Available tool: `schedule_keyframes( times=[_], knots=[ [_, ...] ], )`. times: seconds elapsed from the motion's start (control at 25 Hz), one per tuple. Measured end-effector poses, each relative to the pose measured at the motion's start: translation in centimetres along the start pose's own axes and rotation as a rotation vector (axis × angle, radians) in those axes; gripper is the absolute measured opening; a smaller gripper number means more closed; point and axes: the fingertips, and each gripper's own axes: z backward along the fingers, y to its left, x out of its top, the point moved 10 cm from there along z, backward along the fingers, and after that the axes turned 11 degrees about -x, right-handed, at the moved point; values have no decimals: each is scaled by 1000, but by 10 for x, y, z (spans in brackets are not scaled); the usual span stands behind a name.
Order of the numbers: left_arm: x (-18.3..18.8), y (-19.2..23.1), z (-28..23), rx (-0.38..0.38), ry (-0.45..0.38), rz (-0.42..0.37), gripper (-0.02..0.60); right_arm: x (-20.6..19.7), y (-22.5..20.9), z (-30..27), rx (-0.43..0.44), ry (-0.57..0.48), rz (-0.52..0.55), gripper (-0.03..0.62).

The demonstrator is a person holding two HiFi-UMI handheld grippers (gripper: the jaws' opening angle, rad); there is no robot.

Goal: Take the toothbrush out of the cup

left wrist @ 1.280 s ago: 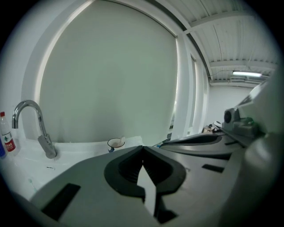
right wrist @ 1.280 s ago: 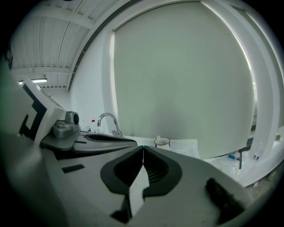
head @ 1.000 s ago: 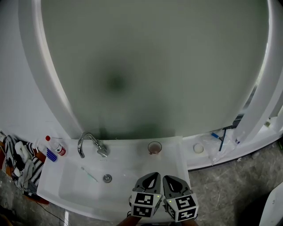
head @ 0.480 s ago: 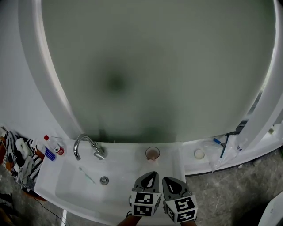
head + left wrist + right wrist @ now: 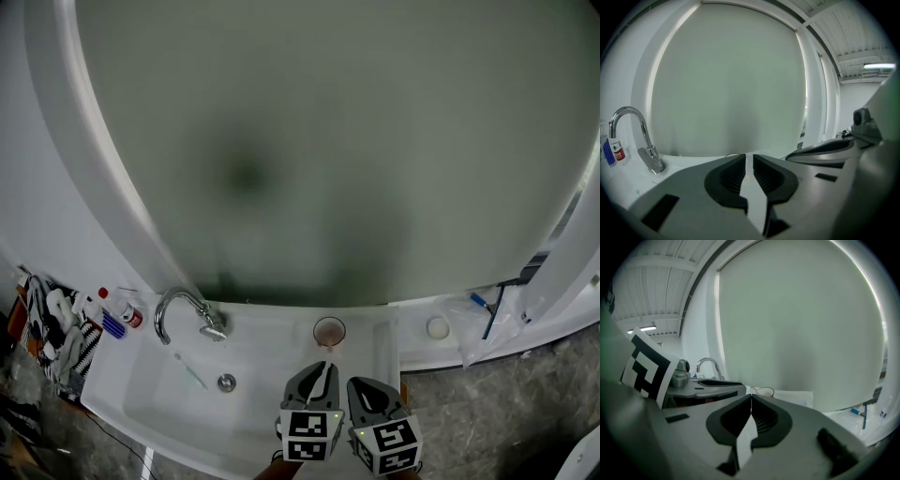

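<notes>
A small brownish cup stands on the back ledge of the white sink, and its rim shows in the left gripper view and the right gripper view. A pale green toothbrush lies in the basin, left of the drain. My left gripper sits just in front of the cup; its jaws are opening, with a narrow gap and nothing between them. Beside it, my right gripper is shut and empty.
A chrome faucet rises at the sink's back left. A red-labelled bottle and striped cloth lie further left. A white round lid and a blue pen rest on the right ledge. A large curved frosted panel stands behind.
Both grippers have crept forward, side by side, and now sit closer to the cup. The head view has shifted slightly.
</notes>
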Motion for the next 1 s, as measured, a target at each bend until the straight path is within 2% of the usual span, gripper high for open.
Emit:
schedule_keyframes(
  times=[0.08, 0.44, 1.0],
  knots=[
    [1, 0, -7, 8, 7, 0, 77, 0, -6, -4, 3, 3, -6, 12],
    [-3, 8, -34, 46, 27, 16, 144, -4, -21, -20, 25, 26, -47, 12],
    [-15, 31, -72, 69, 80, 4, 150, -5, -37, -40, 19, 40, -59, 11]
  ],
)
